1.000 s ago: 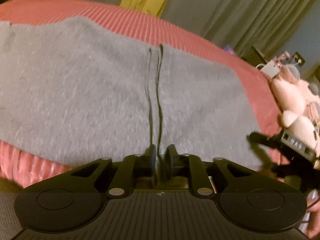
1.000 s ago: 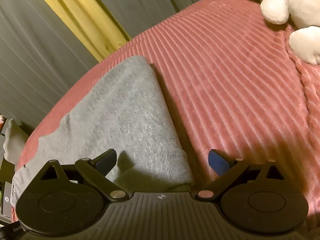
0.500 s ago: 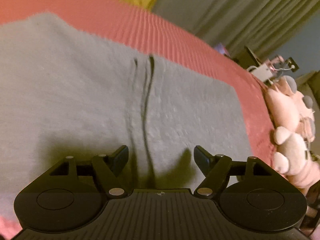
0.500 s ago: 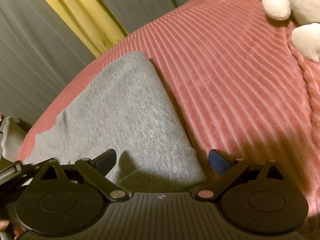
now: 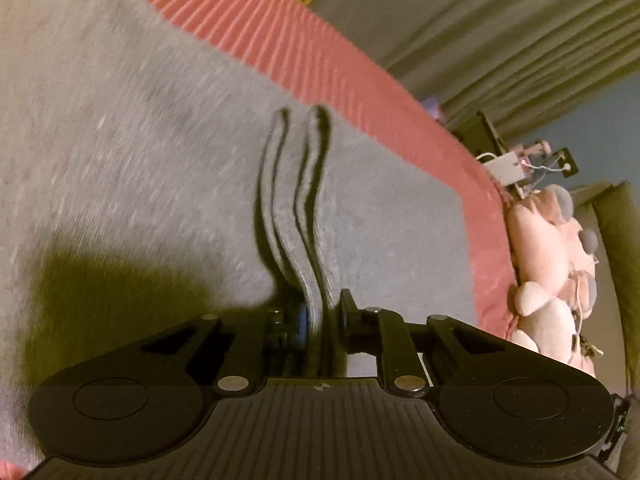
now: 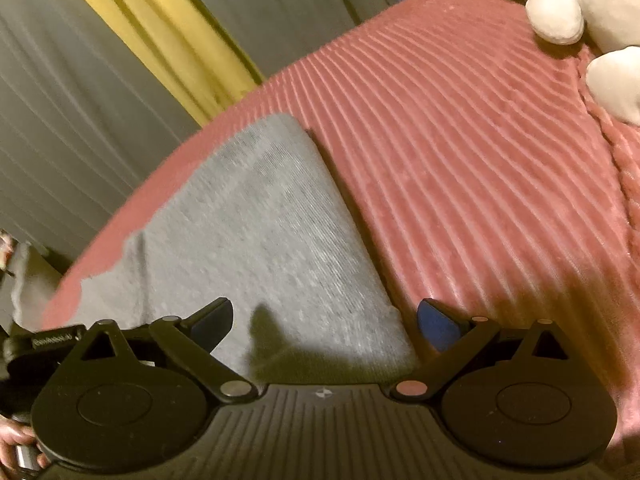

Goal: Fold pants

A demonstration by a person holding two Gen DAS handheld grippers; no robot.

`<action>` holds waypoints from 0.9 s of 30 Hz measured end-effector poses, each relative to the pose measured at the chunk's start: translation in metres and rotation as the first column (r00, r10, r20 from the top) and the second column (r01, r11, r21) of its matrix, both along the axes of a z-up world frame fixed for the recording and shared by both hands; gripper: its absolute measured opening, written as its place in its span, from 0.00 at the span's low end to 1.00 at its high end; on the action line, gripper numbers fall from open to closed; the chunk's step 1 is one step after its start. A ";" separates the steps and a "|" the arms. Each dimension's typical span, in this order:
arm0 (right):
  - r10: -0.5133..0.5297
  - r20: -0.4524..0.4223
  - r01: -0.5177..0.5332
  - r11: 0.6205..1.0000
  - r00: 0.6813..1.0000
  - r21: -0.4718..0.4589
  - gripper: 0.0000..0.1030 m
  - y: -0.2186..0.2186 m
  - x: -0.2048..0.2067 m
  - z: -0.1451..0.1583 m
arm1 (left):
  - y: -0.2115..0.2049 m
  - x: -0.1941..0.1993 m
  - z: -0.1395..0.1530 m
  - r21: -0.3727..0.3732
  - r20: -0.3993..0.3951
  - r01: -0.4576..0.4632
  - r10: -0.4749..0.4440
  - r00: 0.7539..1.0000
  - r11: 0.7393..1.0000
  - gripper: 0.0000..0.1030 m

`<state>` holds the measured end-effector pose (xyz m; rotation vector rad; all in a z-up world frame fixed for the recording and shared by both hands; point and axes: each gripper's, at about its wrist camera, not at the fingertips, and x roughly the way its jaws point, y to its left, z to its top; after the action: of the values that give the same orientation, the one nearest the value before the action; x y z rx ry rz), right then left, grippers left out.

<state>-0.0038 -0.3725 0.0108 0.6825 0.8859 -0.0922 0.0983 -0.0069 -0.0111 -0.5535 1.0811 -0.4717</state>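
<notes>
Pants (image 5: 140,168) on red bedspread (image 6: 480,168), L tool (image 5: 322,320) pinching a ridge, R tool (image 6: 324,320) spread wide.

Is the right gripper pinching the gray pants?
No, the right gripper has its fingers spread wide apart over the gray pants, not closed on them.

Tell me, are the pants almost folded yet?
Not yet. The gray pants lie spread flat on the pink blanket, so laying them out looks done. Right now the left gripper is pinching a ridge of the fabric, while the right gripper is open over the pants' edge. No finished fold shows, so the folding itself is left.
</notes>
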 end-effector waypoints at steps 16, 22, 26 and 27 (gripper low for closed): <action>0.191 0.086 -0.182 0.978 0.978 -0.103 0.96 0.036 0.000 0.020 | 0.095 -0.008 0.069 0.129 0.097 -0.123 0.111 0.989 0.984 0.25; 0.266 0.040 -0.260 0.958 0.963 -0.123 0.96 0.051 0.009 0.013 | 0.117 -0.015 0.022 0.149 -0.010 -0.169 0.173 0.985 0.974 0.42; 0.290 0.027 -0.283 0.948 0.957 -0.147 0.96 0.058 0.012 0.012 | 0.110 -0.001 0.031 0.076 0.038 -0.177 0.174 0.984 0.981 0.57; 0.285 0.018 -0.280 0.949 0.958 -0.146 0.96 0.059 0.012 0.012 | 0.104 0.008 0.035 0.078 0.057 -0.170 0.166 0.985 0.982 0.65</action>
<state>0.0084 -0.3137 0.0227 0.4172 0.9223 0.1137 0.1059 0.0971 0.0236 -0.5515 0.9921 -0.2904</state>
